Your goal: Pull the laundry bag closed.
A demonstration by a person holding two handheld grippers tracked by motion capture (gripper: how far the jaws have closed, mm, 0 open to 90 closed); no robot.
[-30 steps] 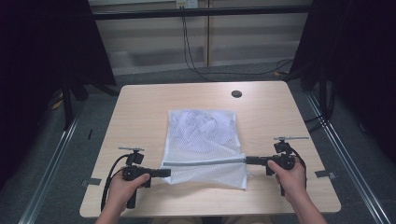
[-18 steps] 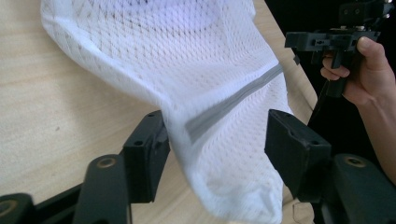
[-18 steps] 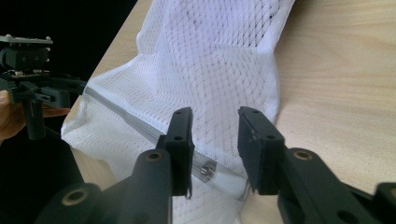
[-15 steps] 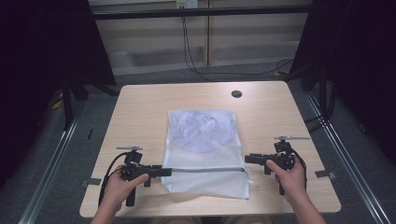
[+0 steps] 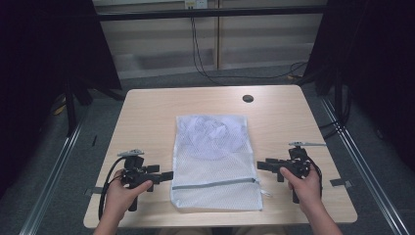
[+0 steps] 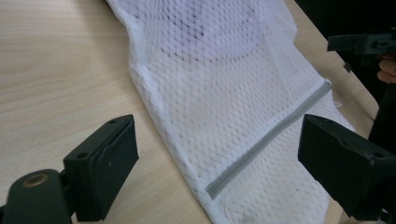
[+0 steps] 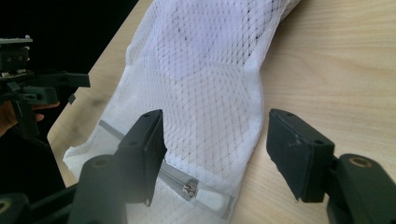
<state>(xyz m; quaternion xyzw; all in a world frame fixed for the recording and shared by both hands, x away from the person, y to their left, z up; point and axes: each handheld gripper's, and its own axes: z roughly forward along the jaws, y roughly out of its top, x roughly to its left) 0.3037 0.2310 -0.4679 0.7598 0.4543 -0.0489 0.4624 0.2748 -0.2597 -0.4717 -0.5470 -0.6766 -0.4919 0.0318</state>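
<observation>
A white mesh laundry bag (image 5: pixel 215 161) lies flat in the middle of the wooden table (image 5: pixel 147 117), its grey zipper (image 5: pixel 215 184) near the front edge. My left gripper (image 5: pixel 166 175) sits at the bag's left edge and my right gripper (image 5: pixel 262 165) at its right edge, both pointing inward. Both pairs of jaws have just been opening. In the left gripper view the gripper (image 6: pixel 217 140) stands wide, with the bag (image 6: pixel 224 93) and zipper (image 6: pixel 271 137) lying loose beyond the jaws. The right gripper (image 7: pixel 217 135) also stands apart, over the bag's corner and the zipper pull (image 7: pixel 189 189).
A round black grommet (image 5: pixel 248 98) sits in the tabletop at the far side. Bare wood lies left and right of the bag. Metal rails (image 5: pixel 357 161) run along the floor beside the table, and cables (image 5: pixel 205 63) hang behind it.
Both grippers were shut on the ends of the bag's zipper line; they have opened and let go. The bag has settled flat, and each gripper has drawn slightly outward.
</observation>
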